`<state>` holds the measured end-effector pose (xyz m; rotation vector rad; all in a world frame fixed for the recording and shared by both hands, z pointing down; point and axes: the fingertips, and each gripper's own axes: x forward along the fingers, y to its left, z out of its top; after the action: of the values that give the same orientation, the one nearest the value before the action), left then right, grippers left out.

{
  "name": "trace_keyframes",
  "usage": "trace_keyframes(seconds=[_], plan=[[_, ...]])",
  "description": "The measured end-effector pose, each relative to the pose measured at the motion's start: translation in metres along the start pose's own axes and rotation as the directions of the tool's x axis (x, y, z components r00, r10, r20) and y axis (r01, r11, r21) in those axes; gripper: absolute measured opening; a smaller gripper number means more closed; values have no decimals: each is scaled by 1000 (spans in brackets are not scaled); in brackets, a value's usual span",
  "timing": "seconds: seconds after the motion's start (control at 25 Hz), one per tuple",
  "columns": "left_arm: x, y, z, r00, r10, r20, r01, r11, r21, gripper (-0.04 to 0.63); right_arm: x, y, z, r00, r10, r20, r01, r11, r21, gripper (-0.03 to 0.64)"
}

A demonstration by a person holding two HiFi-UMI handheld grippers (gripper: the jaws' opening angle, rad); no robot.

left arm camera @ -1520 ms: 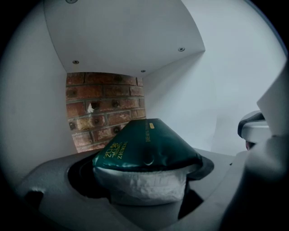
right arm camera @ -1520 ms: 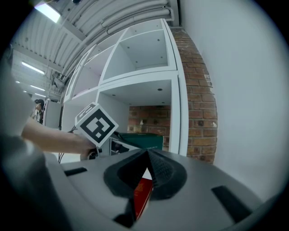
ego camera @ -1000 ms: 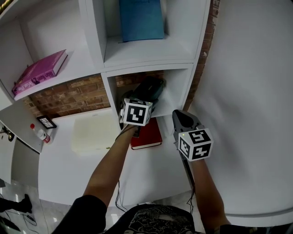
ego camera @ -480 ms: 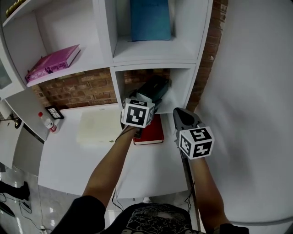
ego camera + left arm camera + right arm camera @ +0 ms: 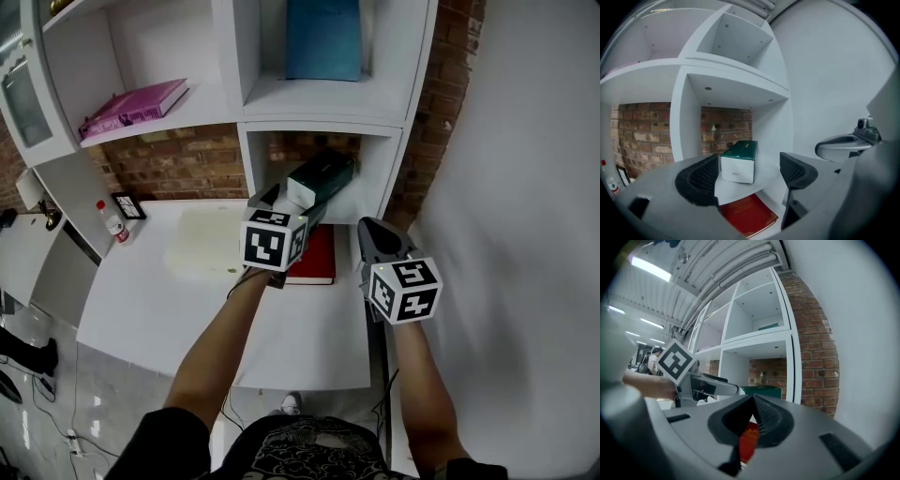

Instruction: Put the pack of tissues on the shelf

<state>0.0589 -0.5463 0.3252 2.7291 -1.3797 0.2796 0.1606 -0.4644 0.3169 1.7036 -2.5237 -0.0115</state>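
A white shelf unit stands against a brick wall above a white table, where a red book lies under the lowest cubby. The green-and-white pack of tissues rests on that cubby's shelf, close to its front edge. The left claw is released, its jaws closing with the pack seen between them but untouched. The right claw is clenched and empty beside it.

Right gripper view: right gripper body hides most of the green-and-white tissue pack; flat red book shows as a sliver. Head view: tall blue box cropped by top edge; title on pink book unreadable.
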Motion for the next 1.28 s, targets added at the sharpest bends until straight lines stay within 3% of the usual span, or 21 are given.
trace_keyframes(seconds=[0.48,0.96,1.28], plan=[[-70,6,1,989,108,96,-110,994,16,225,-17,11,7,996,80,27,-79,996,-38,3],[-113,13,-20,974,207,95,-210,978,13,7,-30,16,8,995,90,45,-88,995,-51,3],[-119,12,-26,975,203,87,-206,978,22,0,-30,25,8,994,96,50,-94,994,-48,3]])
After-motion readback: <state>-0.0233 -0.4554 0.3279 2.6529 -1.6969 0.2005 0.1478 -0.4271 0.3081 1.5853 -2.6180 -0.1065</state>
